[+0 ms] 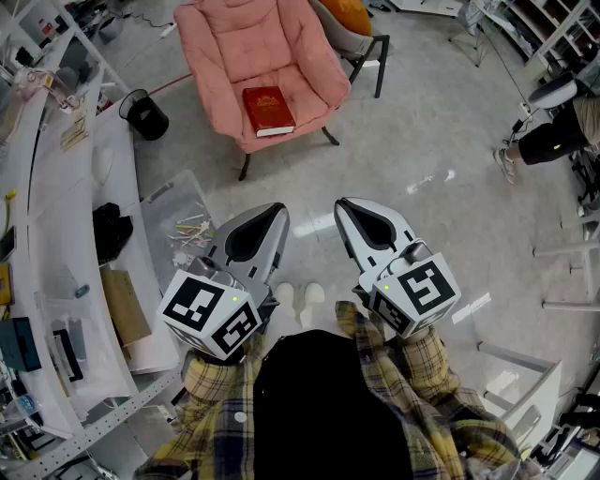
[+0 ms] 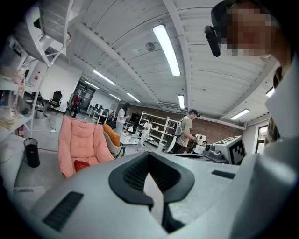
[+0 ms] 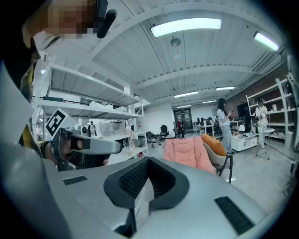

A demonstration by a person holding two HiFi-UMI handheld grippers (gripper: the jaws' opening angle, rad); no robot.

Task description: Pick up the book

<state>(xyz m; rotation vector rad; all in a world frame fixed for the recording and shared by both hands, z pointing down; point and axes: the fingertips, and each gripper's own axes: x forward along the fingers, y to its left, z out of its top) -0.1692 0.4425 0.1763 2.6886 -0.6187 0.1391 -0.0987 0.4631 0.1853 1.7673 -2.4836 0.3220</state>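
Observation:
A red book [image 1: 268,110] lies flat on the seat of a pink padded armchair [image 1: 225,37] at the far side of the floor. My left gripper [image 1: 277,214] and right gripper [image 1: 345,206] are held side by side in front of my body, well short of the chair, both pointing toward it. Both are shut with nothing between the jaws. In the left gripper view the book [image 2: 81,164] shows as a red patch on the chair [image 2: 79,140], beyond the closed left gripper [image 2: 150,158]. The right gripper view shows the chair [image 3: 187,153] past the closed right gripper [image 3: 148,162]; the book is hidden there.
A black bin [image 1: 145,115] stands left of the chair. White shelving [image 1: 56,234] runs along the left, with a clear plastic box [image 1: 187,225] on the floor beside it. A grey chair with an orange cushion [image 1: 349,14] sits behind. A seated person [image 1: 553,131] is at the right.

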